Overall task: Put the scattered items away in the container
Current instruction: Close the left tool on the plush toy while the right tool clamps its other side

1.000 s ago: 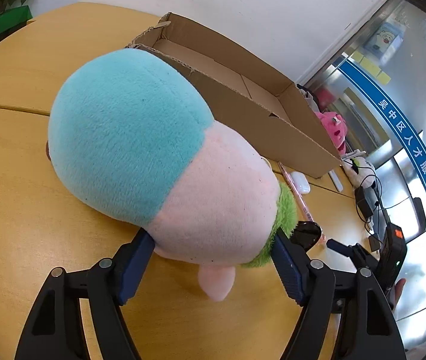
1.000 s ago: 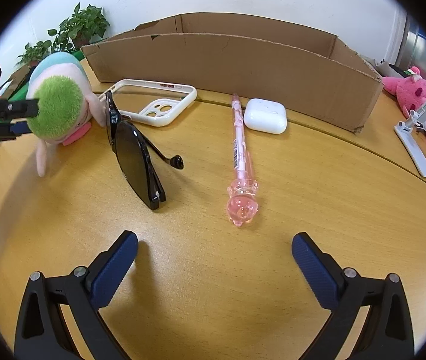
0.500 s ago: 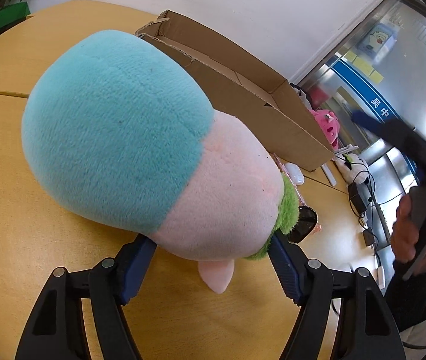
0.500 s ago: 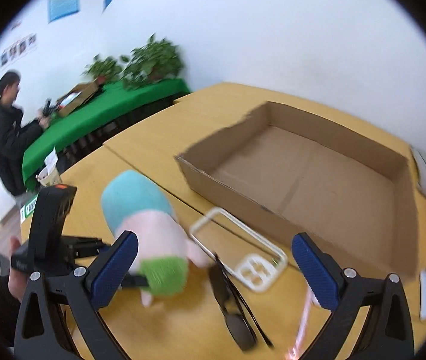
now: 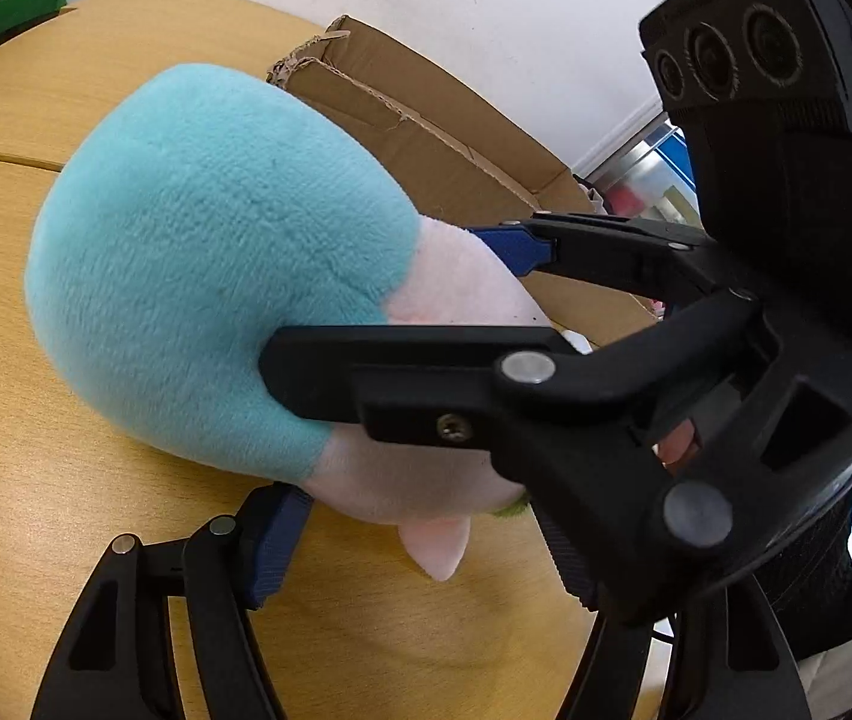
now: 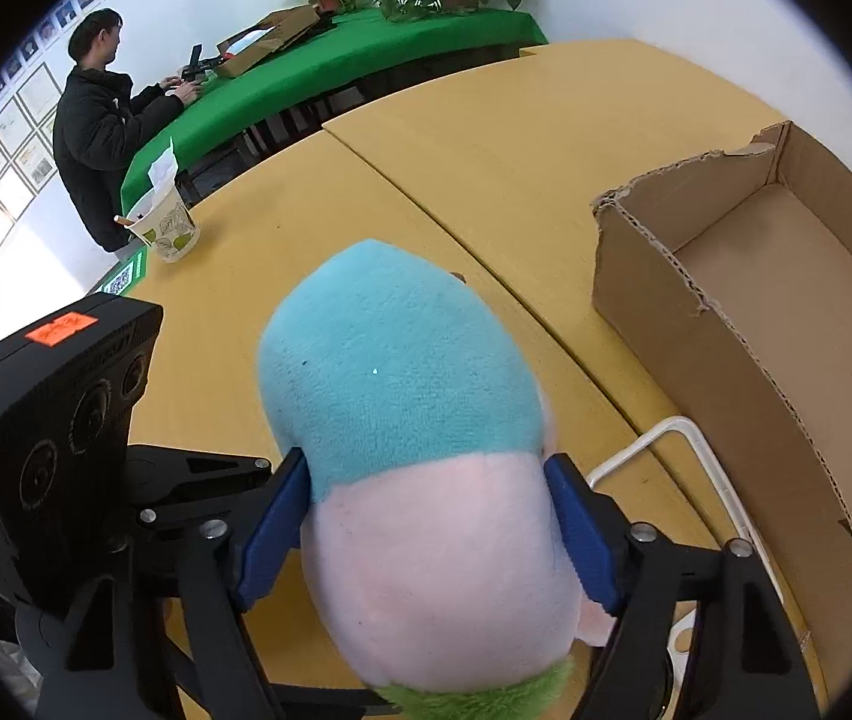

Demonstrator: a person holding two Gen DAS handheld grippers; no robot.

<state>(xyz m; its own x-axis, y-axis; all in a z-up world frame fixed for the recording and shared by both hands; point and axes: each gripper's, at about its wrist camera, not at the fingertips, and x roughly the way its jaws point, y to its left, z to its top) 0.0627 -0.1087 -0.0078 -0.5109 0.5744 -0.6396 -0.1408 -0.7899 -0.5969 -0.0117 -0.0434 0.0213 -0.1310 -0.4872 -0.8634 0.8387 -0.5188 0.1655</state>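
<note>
A teal, pink and green plush toy point(image 5: 216, 252) point(image 6: 402, 372) sits just above the wooden table point(image 5: 24, 510), near the corner of the open cardboard box point(image 5: 426, 120) point(image 6: 756, 372). My left gripper point(image 5: 414, 510) is shut on its pink lower part; the right fingertip is hidden behind the other gripper. My right gripper point(image 6: 426, 468) point(image 5: 372, 297) reaches in from the right and straddles the toy where teal meets pink. Its jaws are closing, and both blue pads point(image 6: 276, 522) touch the toy's sides. The left gripper's camera housing point(image 6: 36, 420) shows at the left of the right wrist view.
A white phone case point(image 6: 696, 438) lies on the table against the box's near wall. A paper cup point(image 6: 168, 234) stands near the far table edge. Beyond it a seated person point(image 6: 96, 138) works at a green-covered table point(image 6: 336, 66) with potted plants.
My right gripper swung left from above the pen and sunglasses to the plush toy, and its jaws narrowed onto it. The left gripper kept its hold and barely moved.
</note>
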